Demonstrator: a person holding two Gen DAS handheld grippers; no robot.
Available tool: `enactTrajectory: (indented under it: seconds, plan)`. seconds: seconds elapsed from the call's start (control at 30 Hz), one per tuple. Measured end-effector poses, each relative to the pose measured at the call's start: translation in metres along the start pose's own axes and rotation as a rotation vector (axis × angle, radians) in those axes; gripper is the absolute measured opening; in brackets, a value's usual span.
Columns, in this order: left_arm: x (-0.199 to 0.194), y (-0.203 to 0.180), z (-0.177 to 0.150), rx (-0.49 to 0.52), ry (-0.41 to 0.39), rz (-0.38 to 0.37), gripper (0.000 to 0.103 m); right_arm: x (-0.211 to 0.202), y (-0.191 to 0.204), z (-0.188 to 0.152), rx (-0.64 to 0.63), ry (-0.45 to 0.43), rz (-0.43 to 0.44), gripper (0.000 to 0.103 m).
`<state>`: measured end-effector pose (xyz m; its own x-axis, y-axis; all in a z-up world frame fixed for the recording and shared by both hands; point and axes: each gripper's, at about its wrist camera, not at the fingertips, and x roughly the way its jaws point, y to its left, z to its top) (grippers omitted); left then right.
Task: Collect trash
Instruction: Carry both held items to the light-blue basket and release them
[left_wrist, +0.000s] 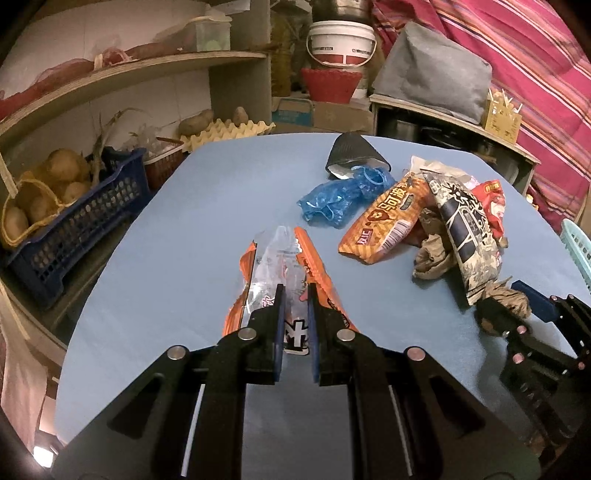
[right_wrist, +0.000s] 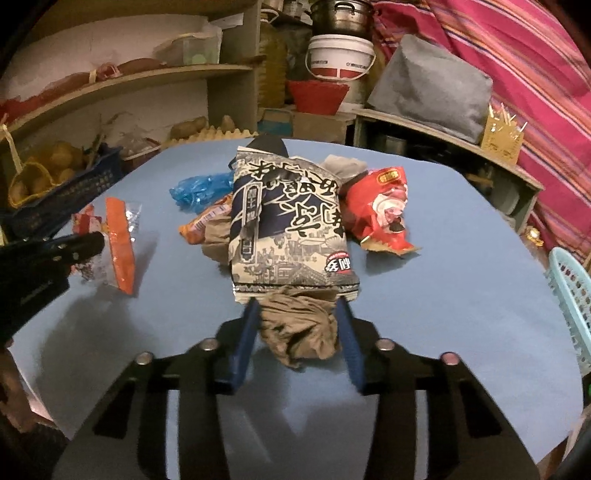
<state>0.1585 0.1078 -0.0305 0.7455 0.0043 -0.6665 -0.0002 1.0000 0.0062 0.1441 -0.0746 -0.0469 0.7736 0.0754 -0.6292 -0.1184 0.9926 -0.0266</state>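
My left gripper (left_wrist: 295, 291) is shut on an orange-and-clear snack wrapper (left_wrist: 280, 258), which also shows in the right wrist view (right_wrist: 118, 236). My right gripper (right_wrist: 295, 306) has its jaws around a crumpled brown paper wad (right_wrist: 299, 332) beneath a dark-blue-and-white snack bag (right_wrist: 288, 221); whether the jaws press the wad I cannot tell. The pile on the blue table (left_wrist: 166, 258) also holds an orange snack packet (left_wrist: 388, 218), a blue plastic glove (left_wrist: 340, 195), a red wrapper (right_wrist: 380, 206) and a black cone wrapper (left_wrist: 351, 151).
A light blue basket (right_wrist: 569, 295) stands at the table's right edge. A dark blue crate with potatoes (left_wrist: 74, 221) sits on a shelf to the left. Shelves, an egg tray (left_wrist: 229, 133), buckets and a grey bag stand behind the table.
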Motion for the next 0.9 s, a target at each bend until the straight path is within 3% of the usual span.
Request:
enactTrajectory:
  seconds: [0.33,0.53,0.9]
  plan:
    - [-0.011,-0.027,0.009,0.036,-0.028,0.017,0.01,-0.029,-0.052,0.008,0.046,-0.068,-0.01,0.04]
    - [-0.023,-0.058,0.021,0.067,-0.053,0.024,0.01,-0.046,-0.119,0.028,0.092,-0.113,-0.067,0.04]
    - [-0.043,-0.134,0.065,0.088,-0.133,-0.029,0.01,-0.072,-0.256,0.066,0.214,-0.204,-0.173,0.04]
